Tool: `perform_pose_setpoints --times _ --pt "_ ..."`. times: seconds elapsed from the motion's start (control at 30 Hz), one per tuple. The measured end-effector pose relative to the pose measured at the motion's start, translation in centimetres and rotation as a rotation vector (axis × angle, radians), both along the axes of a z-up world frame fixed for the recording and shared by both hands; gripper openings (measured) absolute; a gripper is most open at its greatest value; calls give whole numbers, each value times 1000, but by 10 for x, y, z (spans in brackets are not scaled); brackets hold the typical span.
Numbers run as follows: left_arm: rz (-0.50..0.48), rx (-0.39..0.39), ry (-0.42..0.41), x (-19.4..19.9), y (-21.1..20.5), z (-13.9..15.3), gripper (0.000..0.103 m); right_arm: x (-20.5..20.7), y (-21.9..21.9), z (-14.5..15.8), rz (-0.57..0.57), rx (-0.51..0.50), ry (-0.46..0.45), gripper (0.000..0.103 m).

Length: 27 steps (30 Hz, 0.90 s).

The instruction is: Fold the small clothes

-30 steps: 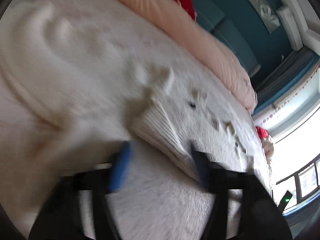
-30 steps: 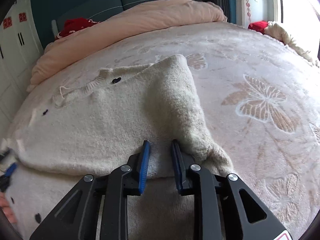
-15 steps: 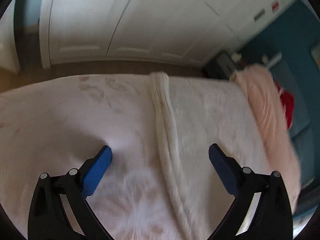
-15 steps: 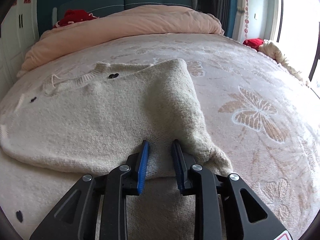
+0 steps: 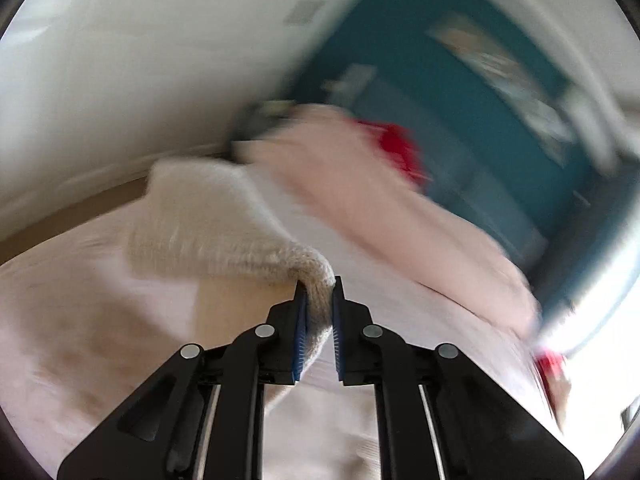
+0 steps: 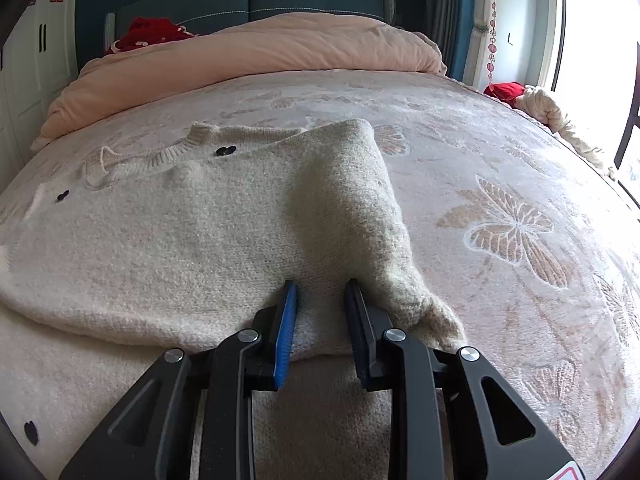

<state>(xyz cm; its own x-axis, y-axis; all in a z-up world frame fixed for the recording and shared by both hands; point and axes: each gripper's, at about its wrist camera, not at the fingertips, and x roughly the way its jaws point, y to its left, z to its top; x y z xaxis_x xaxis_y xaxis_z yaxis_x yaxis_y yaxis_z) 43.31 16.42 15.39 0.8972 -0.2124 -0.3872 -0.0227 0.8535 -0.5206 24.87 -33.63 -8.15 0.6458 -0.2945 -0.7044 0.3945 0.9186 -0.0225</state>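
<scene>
A cream knit sweater (image 6: 192, 240) with small black hearts lies partly folded on the bed. In the right wrist view my right gripper (image 6: 320, 286) is shut on the near folded edge of the sweater, fabric bunched between its jaws. In the blurred left wrist view my left gripper (image 5: 318, 286) is shut on a knit sleeve or edge of the sweater (image 5: 224, 236), lifted above the bed, the fabric trailing away to the upper left.
The bed has a pink butterfly-patterned cover (image 6: 520, 232). A peach duvet (image 6: 260, 52) is heaped at the headboard, with a red item (image 6: 148, 34) behind it. White wardrobe doors (image 6: 28, 80) stand left; a window (image 6: 592, 40) is right.
My left gripper was open over the bed; it has closed on the sweater's knit edge and lifted it, swinging toward the headboard. My right gripper keeps its grip, barely moved.
</scene>
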Motion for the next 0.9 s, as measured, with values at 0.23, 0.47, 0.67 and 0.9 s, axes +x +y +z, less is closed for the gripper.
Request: perform_pose_setpoints --times 0.23,0.47,0.67,0.9 --pt "-450 -23 79 -43 -207 -20 15 -2 -6 1 4 36 -15 24" --pt "-368 -13 371 -95 -250 -138 51 -4 -17 1 14 113 -47 24" --pt "-178 -175 378 -116 -149 -152 67 -19 -36 21 110 368 -123 60" --pt "14 -386 434 -96 -64 -175 79 -4 -15 19 184 647 -8 84"
